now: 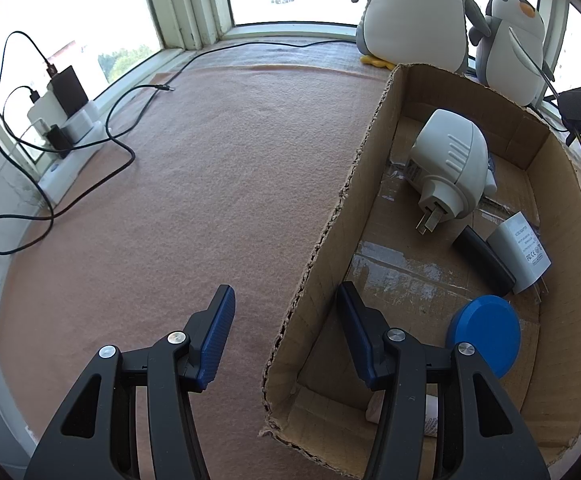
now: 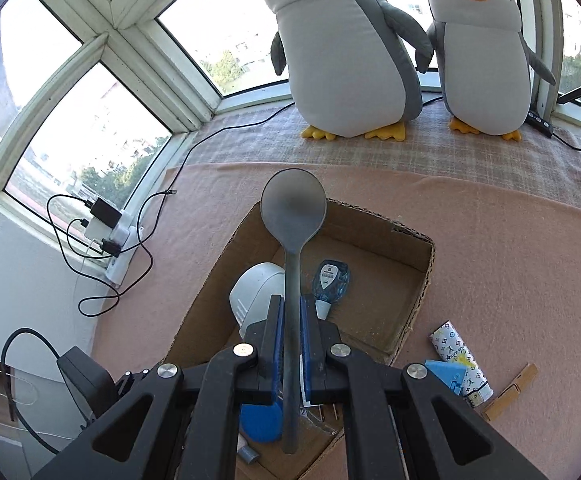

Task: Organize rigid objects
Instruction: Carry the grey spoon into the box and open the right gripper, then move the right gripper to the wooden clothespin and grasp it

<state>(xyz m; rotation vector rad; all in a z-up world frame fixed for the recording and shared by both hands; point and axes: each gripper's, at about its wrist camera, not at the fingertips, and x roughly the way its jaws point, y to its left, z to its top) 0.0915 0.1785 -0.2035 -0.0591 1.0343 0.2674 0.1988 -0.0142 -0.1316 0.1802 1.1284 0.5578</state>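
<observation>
An open cardboard box [image 1: 330,236] [image 2: 422,280] sits on a pink cloth. It holds a large white plug adapter [image 1: 448,164] [image 2: 254,292], a small white charger [image 1: 520,252], a black bar [image 1: 484,260] and a blue round lid [image 1: 486,332] [image 2: 260,420]. My left gripper [image 1: 284,332] is open and empty, straddling the box's left wall. My right gripper [image 2: 290,328] is shut on the handle of a grey spoon [image 2: 293,208], held above the box with the bowl pointing away.
Two plush penguins [image 2: 346,56] [image 2: 482,60] stand at the back by the window. A power strip with chargers and black cables [image 1: 64,120] [image 2: 106,232] lies at the left. A patterned tube [image 2: 460,360], a blue piece [image 2: 448,374] and a wooden clothespin [image 2: 510,392] lie right of the box.
</observation>
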